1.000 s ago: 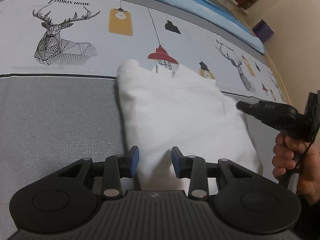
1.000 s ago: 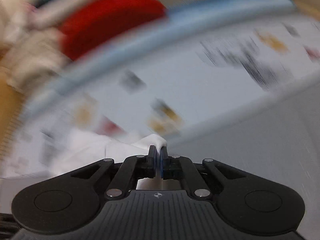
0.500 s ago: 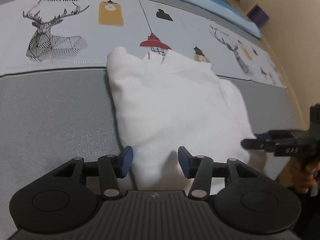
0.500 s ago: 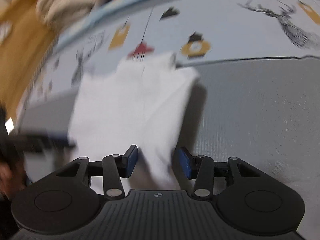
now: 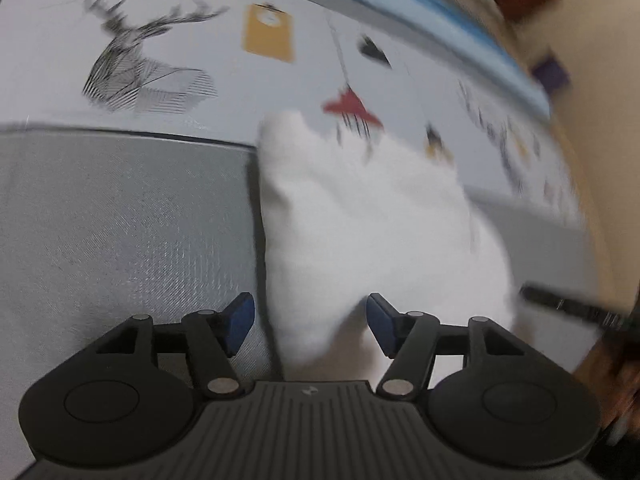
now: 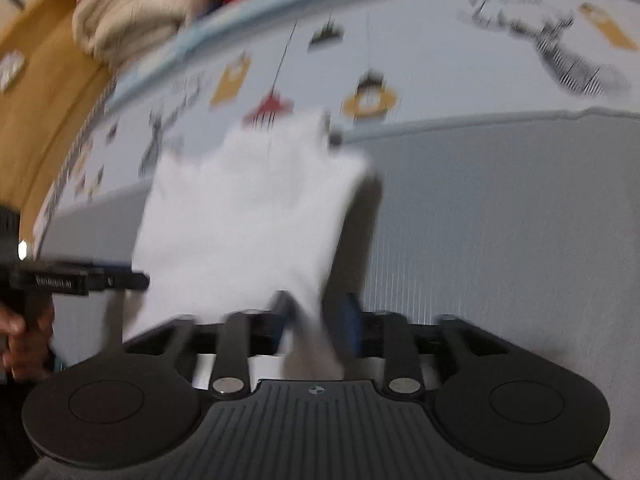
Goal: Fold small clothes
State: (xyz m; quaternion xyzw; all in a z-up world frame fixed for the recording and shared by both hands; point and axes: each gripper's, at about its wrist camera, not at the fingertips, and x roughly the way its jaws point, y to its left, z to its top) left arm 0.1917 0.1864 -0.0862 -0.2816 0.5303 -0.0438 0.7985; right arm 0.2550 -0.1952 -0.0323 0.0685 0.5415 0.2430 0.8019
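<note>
A white garment [image 5: 360,216] lies partly folded on the grey and printed bed cover; it also shows in the right wrist view [image 6: 248,216]. My left gripper [image 5: 310,322] is open, with the garment's near left corner lying between its blue pads [image 5: 240,320]. My right gripper [image 6: 316,316] is open, with the near right corner between its blurred fingers. The right gripper also shows as a dark bar at the right of the left wrist view [image 5: 568,306]. The left gripper shows at the left of the right wrist view [image 6: 140,280].
The bed cover has a printed band with deer [image 5: 148,68] and lamps [image 5: 348,106] beyond the garment, and plain grey fabric [image 5: 120,232] near me. Piled cream and red bedding [image 6: 132,20] lies at the far left. A wooden floor [image 6: 36,92] borders the bed.
My left gripper has opened wider around the near left corner. My right gripper has narrowed somewhat around the near right corner. Both views are blurred by motion.
</note>
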